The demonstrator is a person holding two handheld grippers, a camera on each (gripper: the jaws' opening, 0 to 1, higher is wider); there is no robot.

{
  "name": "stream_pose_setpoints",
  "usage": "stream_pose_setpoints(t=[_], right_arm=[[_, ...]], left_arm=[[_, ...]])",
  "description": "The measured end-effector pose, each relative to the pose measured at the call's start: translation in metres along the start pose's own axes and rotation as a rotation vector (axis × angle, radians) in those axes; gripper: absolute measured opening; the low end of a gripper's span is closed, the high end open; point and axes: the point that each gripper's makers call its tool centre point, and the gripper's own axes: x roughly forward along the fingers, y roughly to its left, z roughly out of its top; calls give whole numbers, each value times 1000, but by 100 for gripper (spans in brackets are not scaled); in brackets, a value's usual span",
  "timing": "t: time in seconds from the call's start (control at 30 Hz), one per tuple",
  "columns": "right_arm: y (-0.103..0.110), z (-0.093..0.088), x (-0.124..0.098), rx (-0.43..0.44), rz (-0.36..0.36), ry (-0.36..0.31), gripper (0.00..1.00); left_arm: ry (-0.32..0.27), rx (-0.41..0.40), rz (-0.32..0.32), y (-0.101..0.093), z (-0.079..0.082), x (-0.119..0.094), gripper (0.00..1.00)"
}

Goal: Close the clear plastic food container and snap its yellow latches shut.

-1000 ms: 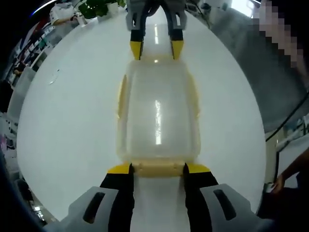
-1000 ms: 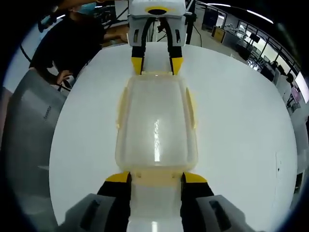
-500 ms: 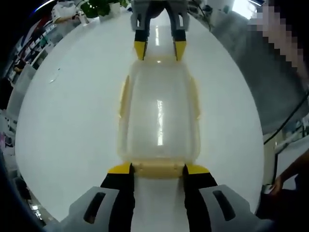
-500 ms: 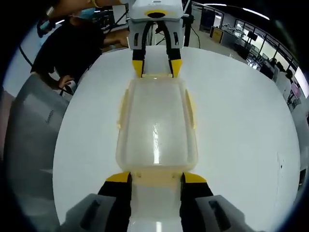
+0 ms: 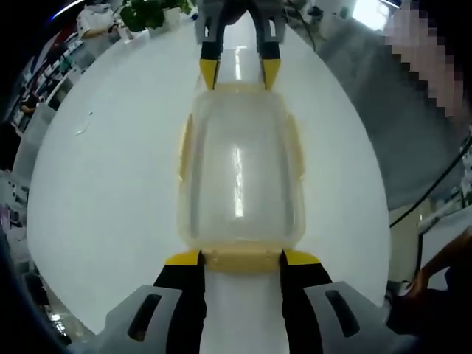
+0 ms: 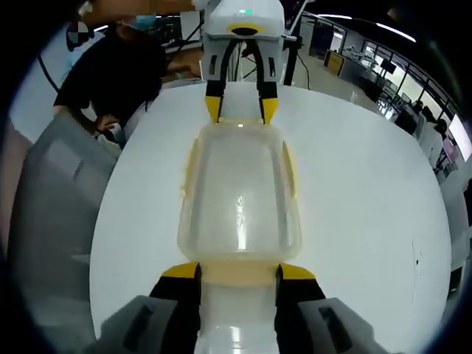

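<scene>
White round table [image 5: 110, 184] carries the clear container [image 5: 240, 173] lengthwise between both claws, left gripper [image 5: 240, 258] and right gripper [image 6: 237, 271] each spread wide around an end latch [image 5: 240, 259], nothing clenched yet.

bare table [image 5: 103, 184] both sides of container [image 5: 240, 169]; ends blocked by hand-held grippers.

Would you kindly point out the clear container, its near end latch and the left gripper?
clear food container [image 5: 240, 177], left gripper view, middle of its lid.
yellow end latch [image 5: 241, 259], left gripper view, middle of the latch bar.
left gripper [image 6: 240, 109], right gripper view, midway between its yellow fingertips.
</scene>
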Motion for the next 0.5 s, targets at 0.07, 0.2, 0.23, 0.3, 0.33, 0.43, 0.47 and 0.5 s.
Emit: stream_pose_setpoints(t=[0.07, 0.2, 0.23, 0.3, 0.33, 0.43, 0.47, 0.5], right_arm=[[3, 0, -5, -8, 4, -4, 37], [7, 2, -13, -6, 5, -15, 37], [7, 3, -15, -8, 5, -17, 37], [8, 4, -17, -13, 4, -18, 37], [9, 3, -19, -16, 3, -17, 37], [10, 4, -25, -15, -4, -23, 37], [10, 4, -25, -14, -4, -24, 37], [9, 5, -27, -13, -6, -28, 37]], left_arm=[[-5, -8, -8, -4, 4, -6, 37], [-8, -5, -3, -7, 8, -12, 37], [-2, -2, -1, -8, 9, -13, 37], [3, -3, -1, -10, 11, -14, 37], [4, 1, 0, -11, 13, -17, 37], [-4, 3, 6, -11, 16, -22, 37], [-5, 4, 8, -10, 17, -24, 37], [-5, 4, 8, -10, 18, -24, 37]])
